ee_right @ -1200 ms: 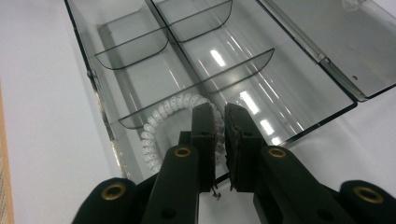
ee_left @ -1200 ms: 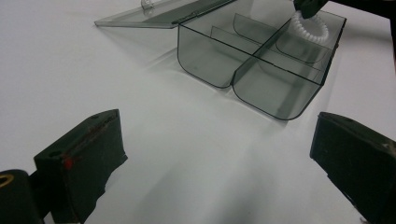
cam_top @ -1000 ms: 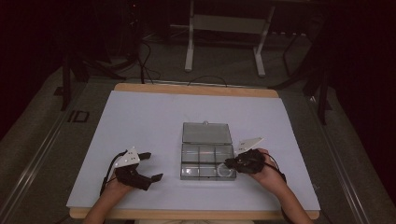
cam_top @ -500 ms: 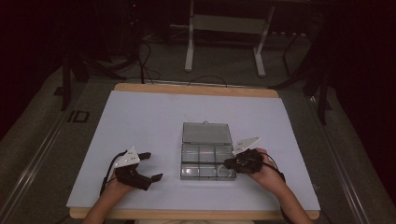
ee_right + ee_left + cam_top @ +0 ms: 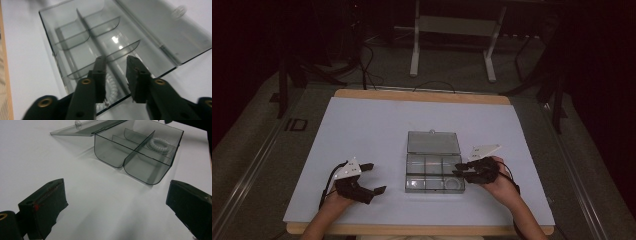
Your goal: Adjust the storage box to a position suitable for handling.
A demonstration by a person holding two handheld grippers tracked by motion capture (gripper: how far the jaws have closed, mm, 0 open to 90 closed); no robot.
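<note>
While its jaws have just been opening, the right gripper (image 5: 115, 75) hangs released above the bracelet (image 5: 110, 83) in the box (image 5: 75, 42).

Clear smoked-plastic compartment box (image 5: 433, 172) sits on the white-topped counter (image 5: 377, 130), roughly mid-width, toward the near edge. Its flat clear lid (image 5: 433, 142) lies open behind it, flat on the counter, joined at the box's far edge. White bead bracelet (image 5: 161, 144) lies in the box's near-right compartment. Left gripper (image 5: 368, 178) is left of the box, well apart; right gripper (image 5: 460, 170) is at the box's right side, over the bracelet compartment.
</note>
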